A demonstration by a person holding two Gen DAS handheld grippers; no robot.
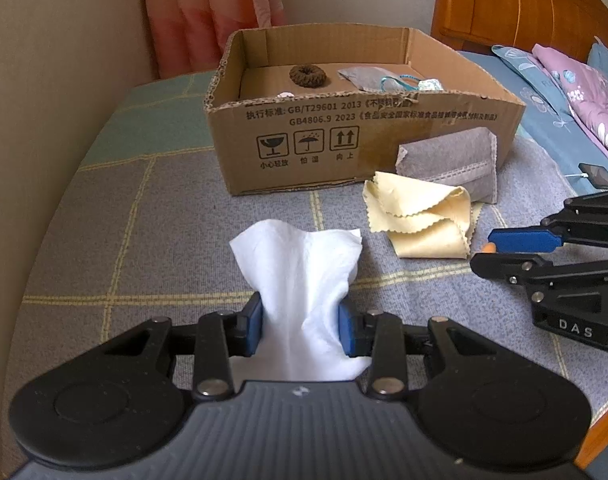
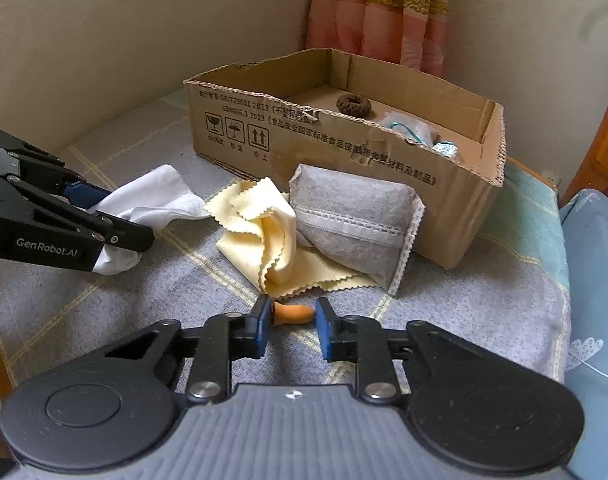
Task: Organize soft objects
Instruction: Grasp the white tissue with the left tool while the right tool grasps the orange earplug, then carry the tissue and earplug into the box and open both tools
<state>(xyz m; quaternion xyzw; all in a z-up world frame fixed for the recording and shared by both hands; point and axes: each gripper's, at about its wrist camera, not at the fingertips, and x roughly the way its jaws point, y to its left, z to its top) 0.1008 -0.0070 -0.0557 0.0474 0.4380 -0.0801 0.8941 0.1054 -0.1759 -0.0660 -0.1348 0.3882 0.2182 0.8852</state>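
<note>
Left wrist: one tissue [image 1: 299,280], one box [image 1: 344,136].

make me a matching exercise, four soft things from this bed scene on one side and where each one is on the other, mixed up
Things:
1. white tissue
2. brown scrunchie
3. grey fabric pouch
4. small orange piece

Places:
A. inside the cardboard box
B. leaning against the box's outer wall, on the yellow cloth
C. clamped in the left gripper
D. between the right gripper fingers

Pairs: 1-C, 2-A, 3-B, 4-D
</note>
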